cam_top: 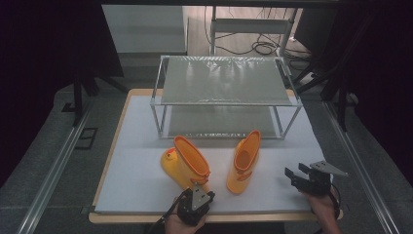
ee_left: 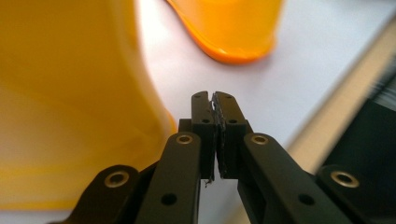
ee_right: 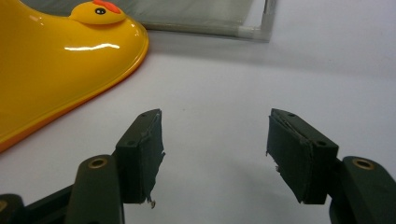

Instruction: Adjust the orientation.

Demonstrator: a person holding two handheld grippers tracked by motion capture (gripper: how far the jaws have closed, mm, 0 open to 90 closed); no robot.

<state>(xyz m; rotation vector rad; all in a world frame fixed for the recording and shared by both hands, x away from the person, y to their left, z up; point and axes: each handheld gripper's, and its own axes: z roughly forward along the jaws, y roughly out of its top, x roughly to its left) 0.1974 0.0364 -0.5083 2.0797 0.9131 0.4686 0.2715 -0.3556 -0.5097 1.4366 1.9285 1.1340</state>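
Where the fixed camera looks down on the white table, two yellow rubber boots stand in front of a two-tier metal rack. The left boot has a duck face on its toe; the right boot stands just beside it, apart. The left gripper sits at the near edge, close against the left boot's heel side, though contact cannot be told there. The right gripper hovers near the table's right edge, well apart from both boots, jaws spread.

Along the left gripper, the two jaws are pressed together with nothing between them. A boot's yellow wall rises just beside them, and another boot's sole lies farther off.

Along the right gripper, the jaws stand wide apart and empty above the white surface. The duck-faced toe lies off to one side, with the rack's corner beyond.
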